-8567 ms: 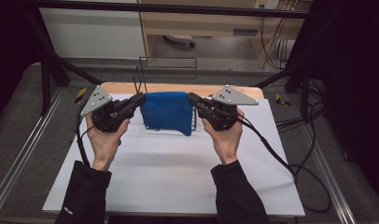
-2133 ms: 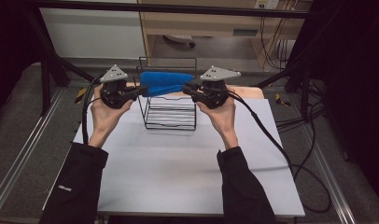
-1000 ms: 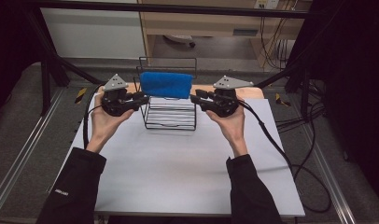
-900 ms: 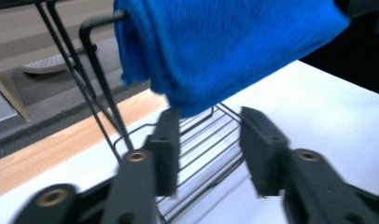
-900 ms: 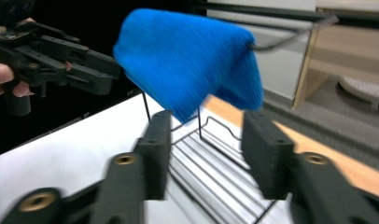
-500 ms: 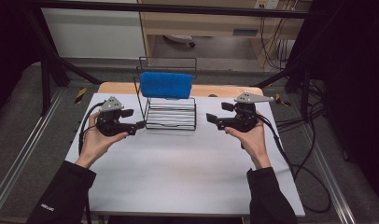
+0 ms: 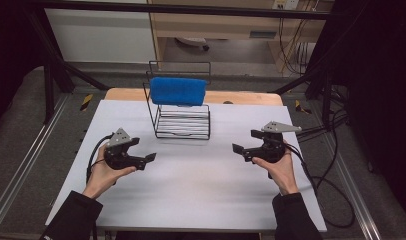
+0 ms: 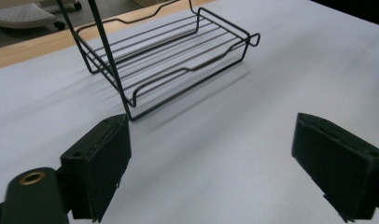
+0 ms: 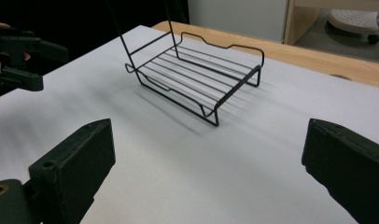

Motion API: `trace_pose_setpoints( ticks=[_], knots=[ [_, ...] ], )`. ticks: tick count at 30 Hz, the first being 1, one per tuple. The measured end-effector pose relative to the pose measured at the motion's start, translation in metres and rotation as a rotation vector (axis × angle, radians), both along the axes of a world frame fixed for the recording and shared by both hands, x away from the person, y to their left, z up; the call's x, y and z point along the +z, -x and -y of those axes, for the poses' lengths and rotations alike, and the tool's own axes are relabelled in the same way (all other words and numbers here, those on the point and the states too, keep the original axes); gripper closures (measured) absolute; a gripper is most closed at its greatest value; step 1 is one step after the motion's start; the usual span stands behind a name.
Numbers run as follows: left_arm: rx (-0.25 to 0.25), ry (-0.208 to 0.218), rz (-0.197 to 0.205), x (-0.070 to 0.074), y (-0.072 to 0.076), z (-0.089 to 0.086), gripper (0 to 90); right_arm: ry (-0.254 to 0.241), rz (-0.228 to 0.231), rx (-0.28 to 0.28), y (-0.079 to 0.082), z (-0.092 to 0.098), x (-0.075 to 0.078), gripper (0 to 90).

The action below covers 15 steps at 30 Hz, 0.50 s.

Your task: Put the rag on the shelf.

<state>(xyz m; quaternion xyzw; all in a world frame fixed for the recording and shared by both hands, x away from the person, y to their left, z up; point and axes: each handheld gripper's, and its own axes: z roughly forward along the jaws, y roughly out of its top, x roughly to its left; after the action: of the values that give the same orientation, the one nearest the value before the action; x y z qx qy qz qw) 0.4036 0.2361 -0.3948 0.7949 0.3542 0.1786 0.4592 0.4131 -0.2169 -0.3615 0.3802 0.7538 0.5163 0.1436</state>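
A blue folded cloth hangs over the top bar of a black wire rack at the back middle of the table. My left gripper sits low over the white sheet, left of and nearer than the rack, and points right. Its jaws have just been opening and stand wide with nothing between them. My right gripper mirrors it on the right, jaws also just opened and empty. The left gripper view has the left gripper facing the rack's base. The right gripper view has the right gripper, the rack and the left gripper farther off.
A white sheet covers the table, with a wooden strip bare at the back edge. Black cables trail off the right side. Metal frame rails run along both sides of the table.
Both hands have drawn away from the rack, outward, nearer and down to the table. Both pairs of jaws have opened. The blue cloth stays on the rack's top bar.
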Motion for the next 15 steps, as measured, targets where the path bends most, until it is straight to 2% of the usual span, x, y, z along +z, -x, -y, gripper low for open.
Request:
trace_pose_setpoints(
  ticks=[4, 15],
  knots=[
    [0.007, -0.004, -0.001, -0.009, 0.006, -0.006, 8.3, 0.002, -0.009, -0.007, 0.007, 0.006, -0.013, 1.3],
    [0.026, 0.008, -0.013, -0.033, 0.023, -0.030, 8.5, 0.018, -0.069, -0.026, 0.028, 0.034, -0.053, 0.7]
  ],
)
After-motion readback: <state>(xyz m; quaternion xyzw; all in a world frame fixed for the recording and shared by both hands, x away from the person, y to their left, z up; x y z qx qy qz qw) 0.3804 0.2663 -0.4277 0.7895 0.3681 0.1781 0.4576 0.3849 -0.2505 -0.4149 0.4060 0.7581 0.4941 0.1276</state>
